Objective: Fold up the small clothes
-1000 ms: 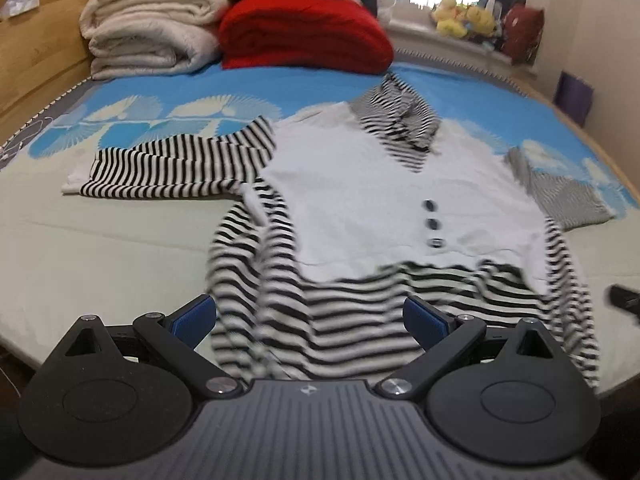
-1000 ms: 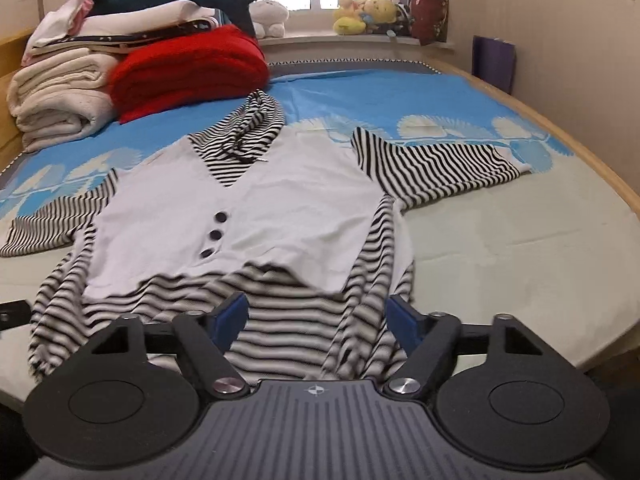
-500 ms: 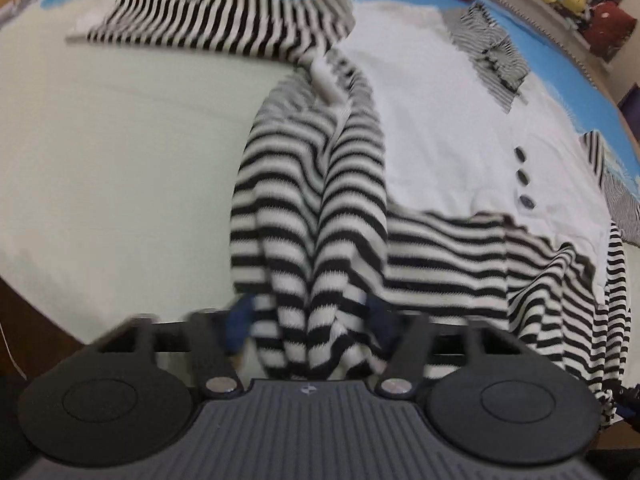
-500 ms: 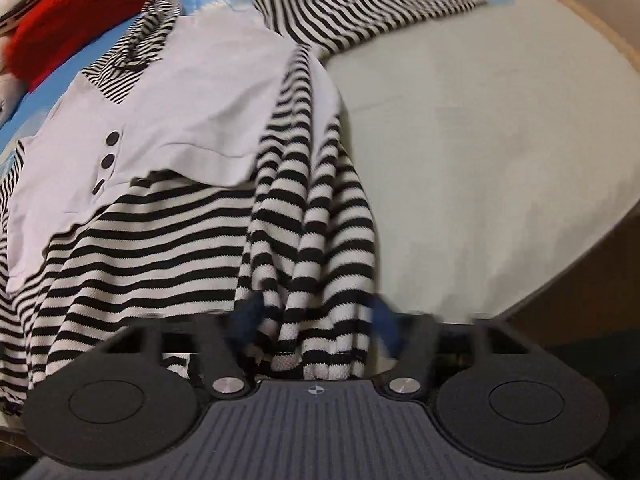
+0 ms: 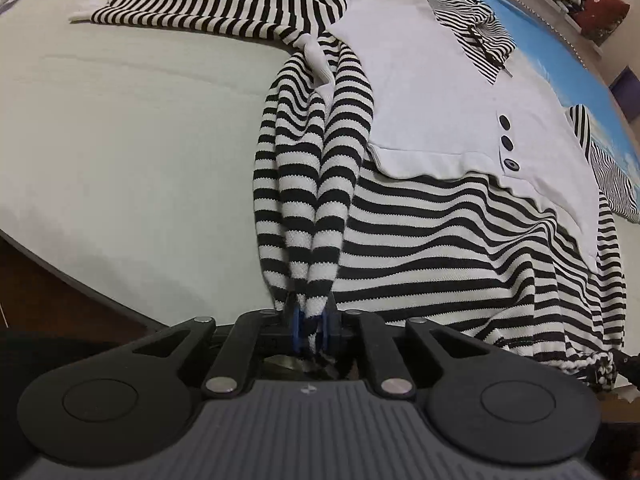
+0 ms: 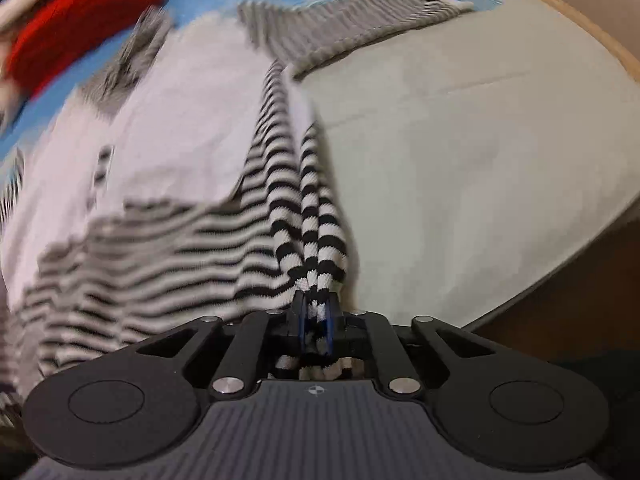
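Here, in the left wrist view, the left gripper (image 5: 310, 322) is clamping a bunched corner of the striped sweater (image 5: 440, 216), which is lying spread on the bed (image 5: 120, 140); the thick gather may be slipping out if pulled hard, and the mattress edge is running close beneath, while bare sheet is lying open to the left. In the right wrist view, blurred, the right gripper (image 6: 316, 320) is pinching the opposite hem corner, bed edge near, open sheet lying rightward
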`<state>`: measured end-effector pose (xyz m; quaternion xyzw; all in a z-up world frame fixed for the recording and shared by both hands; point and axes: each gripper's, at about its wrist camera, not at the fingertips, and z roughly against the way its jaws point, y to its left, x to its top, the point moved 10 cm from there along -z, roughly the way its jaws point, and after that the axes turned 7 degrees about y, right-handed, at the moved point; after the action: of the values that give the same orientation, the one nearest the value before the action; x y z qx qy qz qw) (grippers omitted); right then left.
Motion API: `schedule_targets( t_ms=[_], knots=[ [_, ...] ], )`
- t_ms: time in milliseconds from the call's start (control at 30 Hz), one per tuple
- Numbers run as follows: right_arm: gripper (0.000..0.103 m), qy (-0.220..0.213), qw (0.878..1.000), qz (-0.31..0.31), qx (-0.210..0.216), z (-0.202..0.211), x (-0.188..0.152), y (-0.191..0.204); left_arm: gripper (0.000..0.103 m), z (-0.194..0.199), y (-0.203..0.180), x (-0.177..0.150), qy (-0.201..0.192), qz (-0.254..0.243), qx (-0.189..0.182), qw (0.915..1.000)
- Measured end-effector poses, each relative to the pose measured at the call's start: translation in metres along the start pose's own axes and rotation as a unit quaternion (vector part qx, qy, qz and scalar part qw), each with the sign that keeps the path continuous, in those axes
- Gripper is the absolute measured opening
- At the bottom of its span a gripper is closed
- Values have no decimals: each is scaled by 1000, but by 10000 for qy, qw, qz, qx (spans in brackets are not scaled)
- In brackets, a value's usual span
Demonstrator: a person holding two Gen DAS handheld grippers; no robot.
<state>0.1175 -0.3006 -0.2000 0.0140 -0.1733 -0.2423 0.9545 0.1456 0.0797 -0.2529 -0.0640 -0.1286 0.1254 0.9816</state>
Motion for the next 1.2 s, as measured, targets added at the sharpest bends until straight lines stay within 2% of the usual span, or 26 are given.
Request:
schedule_targets(
  t_ms=[67, 133, 167, 233, 267, 333, 400, 433, 467, 500, 567, 633, 700, 767, 967, 1100, 1200],
  knots=[
    [18, -28, 9997, 121, -194, 0, 0, 2, 29, 11, -5, 3, -185, -138, 97, 9997],
    [28, -280, 9992, -85, -284, 9, 8, -1, 40, 25, -14, 8, -556, -420, 229, 9973],
    [30, -443, 9985, -186, -250, 16, 11, -3, 42, 33, -19, 10, -786, -602, 288, 9947],
    [40, -746, 9968, -206, -190, 28, 16, 0, 44, 43, -30, 14, -1102, -885, 325, 9894],
    [43, -822, 9964, -156, -155, 31, 17, 3, 44, 44, -35, 15, -1154, -974, 311, 9880],
    [48, -766, 9970, -67, -109, 26, 15, 9, 44, 34, -40, 10, -951, -1094, 235, 9892],
    [53, -331, 9991, 101, -255, 8, 5, 8, 44, 11, -38, 1, -417, -1087, 269, 9928],
    [54, -33, 9992, 170, -371, -2, -2, 4, 44, 2, -34, -4, -185, -1043, 403, 9936],
    [54, 222, 9985, 187, -474, -10, -8, 1, 44, 2, -32, -4, -203, -1003, 457, 9937],
    [54, 242, 9985, 91, -472, -12, -9, -1, 44, 6, -33, -1, -322, -1008, 475, 9932],
    [54, -44, 9992, -29, -402, -1, 2, -1, 45, 25, -41, 10, -754, -1164, 456, 9893],
    [54, -456, 9978, 150, -448, 15, 13, 4, 55, 42, -46, 16, -1100, -1230, 392, 9855],
    [54, -928, 9932, 286, -649, 31, 22, 6, 61, 51, -51, 25, -1379, -1204, 377, 9824],
    [54, -1359, 9880, 256, -685, 47, 31, 7, 61, 59, -52, 33, -1588, -1185, 413, 9793],
    [54, -2409, 9690, 445, -318, 95, 54, 25, 63, 86, -55, 55, -2079, -1144, 330, 9709],
    [56, -2524, 9660, 554, -80, 114, 65, 40, 63, 116, -59, 89, -2465, -1165, 298, 9616],
    [56, -2493, 9667, 566, 140, 124, 78, 53, 63, 143, -59, 133, -2770, -1066, 410, 9540]
  ],
)
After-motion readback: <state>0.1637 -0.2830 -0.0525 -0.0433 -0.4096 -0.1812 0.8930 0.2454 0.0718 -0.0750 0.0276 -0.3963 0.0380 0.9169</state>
